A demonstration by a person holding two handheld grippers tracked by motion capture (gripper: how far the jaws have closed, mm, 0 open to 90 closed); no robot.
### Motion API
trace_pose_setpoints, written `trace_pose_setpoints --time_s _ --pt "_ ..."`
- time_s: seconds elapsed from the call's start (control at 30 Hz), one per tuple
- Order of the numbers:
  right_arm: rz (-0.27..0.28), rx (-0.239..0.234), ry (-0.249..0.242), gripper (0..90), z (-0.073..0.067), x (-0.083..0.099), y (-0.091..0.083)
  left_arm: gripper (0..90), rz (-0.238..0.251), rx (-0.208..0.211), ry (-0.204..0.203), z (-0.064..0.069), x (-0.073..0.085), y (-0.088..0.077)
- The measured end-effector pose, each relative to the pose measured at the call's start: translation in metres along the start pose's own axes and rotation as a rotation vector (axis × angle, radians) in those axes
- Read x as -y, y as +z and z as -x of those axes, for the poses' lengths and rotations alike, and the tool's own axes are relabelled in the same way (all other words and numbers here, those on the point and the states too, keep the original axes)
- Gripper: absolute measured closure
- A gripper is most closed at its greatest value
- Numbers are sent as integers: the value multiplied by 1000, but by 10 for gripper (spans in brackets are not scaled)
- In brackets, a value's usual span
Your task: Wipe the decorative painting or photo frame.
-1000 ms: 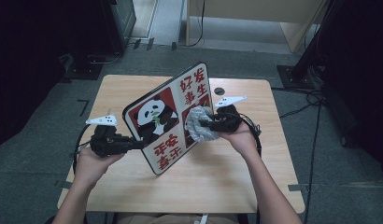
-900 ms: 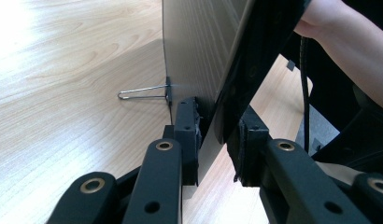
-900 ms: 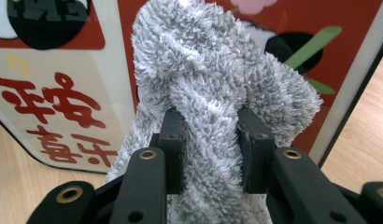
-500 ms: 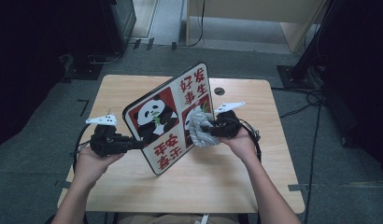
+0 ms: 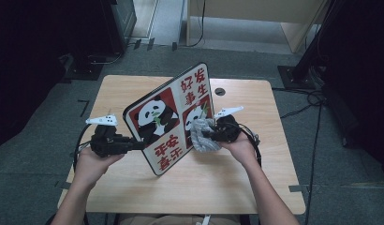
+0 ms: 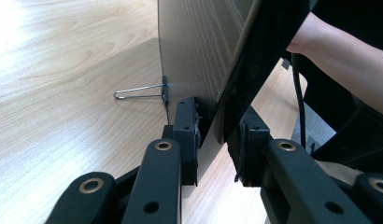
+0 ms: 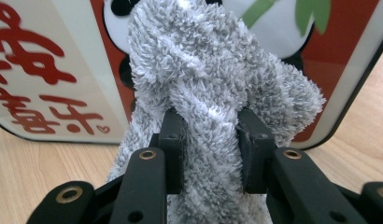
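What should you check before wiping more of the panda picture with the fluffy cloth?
1. Left gripper clamped on the panda board edge: ok.
2. Board standing tilted on its lower edge on the table: ok.
3. Right gripper pinching the grey cloth: ok.
4. Cloth against the picture side of the board: ok, it looks pressed on in the high view.
5. Wire stand at the board's back out of the way: ok.
6. Whether any dirt is left on the picture: cannot tell.
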State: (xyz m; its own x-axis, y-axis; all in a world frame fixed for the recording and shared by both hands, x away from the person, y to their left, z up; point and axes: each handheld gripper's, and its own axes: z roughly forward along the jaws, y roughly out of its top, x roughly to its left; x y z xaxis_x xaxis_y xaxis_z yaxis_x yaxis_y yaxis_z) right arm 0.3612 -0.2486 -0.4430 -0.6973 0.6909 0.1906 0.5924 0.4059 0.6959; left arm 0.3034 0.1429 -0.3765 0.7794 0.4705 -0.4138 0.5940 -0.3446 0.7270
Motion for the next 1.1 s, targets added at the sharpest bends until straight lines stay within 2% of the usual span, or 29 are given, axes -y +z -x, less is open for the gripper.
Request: trace_pose_setpoints --time_s 0.07,0.3,0.4,0.47,0.77,0.97,1.1 --pt "-27 1 -3 681 0 2 3 743 0 1 0 0 0 0" --pt "-50 -1 8 681 0 6 7 742 1 5 1 -1 0 0" --pt "-93 -9 17 681 0 9 12 741 2 7 0 -1 0 0" --pt "-99 -12 19 681 1 10 15 740 2 9 1 -1 0 0" --pt "-90 -26 47 683 4 11 12 737 0 9 1 0 0 1" --pt "-67 -18 36 684 4 5 -1 739 -1 7 1 0 1 1" --pt "-25 -33 25 687 -1 -8 -18 740 3 7 -4 -1 1 1"
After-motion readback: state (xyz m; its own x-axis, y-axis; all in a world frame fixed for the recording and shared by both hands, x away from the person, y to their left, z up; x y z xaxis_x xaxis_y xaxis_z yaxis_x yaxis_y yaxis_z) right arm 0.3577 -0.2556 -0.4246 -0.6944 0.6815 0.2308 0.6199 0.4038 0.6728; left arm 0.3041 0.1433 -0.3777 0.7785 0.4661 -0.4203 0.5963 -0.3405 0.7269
